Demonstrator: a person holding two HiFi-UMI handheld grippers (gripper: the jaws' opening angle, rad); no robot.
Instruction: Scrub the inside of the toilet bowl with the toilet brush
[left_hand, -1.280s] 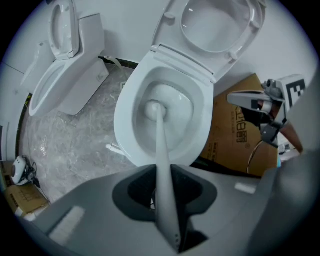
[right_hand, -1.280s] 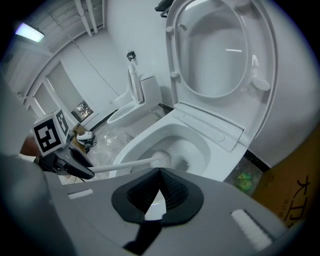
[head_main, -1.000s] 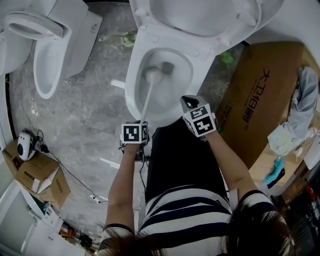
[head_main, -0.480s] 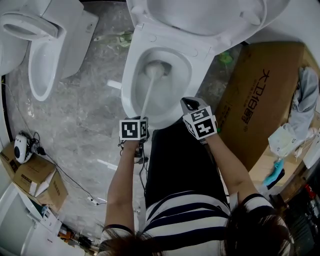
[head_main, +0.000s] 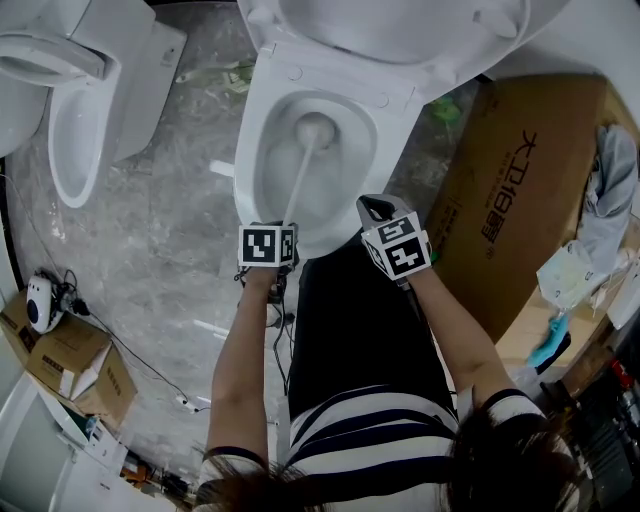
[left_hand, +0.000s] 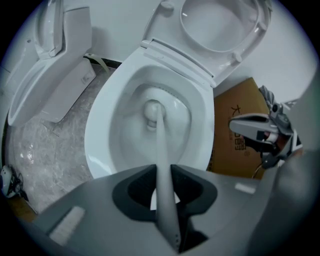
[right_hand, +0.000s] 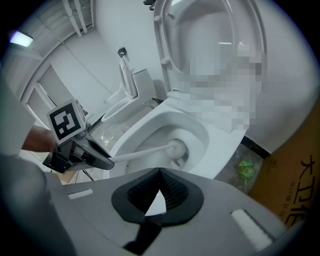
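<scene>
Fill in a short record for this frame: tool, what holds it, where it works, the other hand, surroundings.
tool: toilet brush
held by: left tongs, shut on the handle
brush head: down at the bottom of the toilet bowl
right tongs: shut, empty, near the bowl's front rim
lid: raised
beside the toilet: cardboard box

The grey marbled stone floor (head_main: 170, 230) carries an open white ceramic toilet (head_main: 258, 120) at top centre, a second white toilet (head_main: 70, 140) at upper left, a large brown cardboard box (head_main: 500, 200) at right, and smaller cardboard boxes (head_main: 70, 360) at lower left.
</scene>
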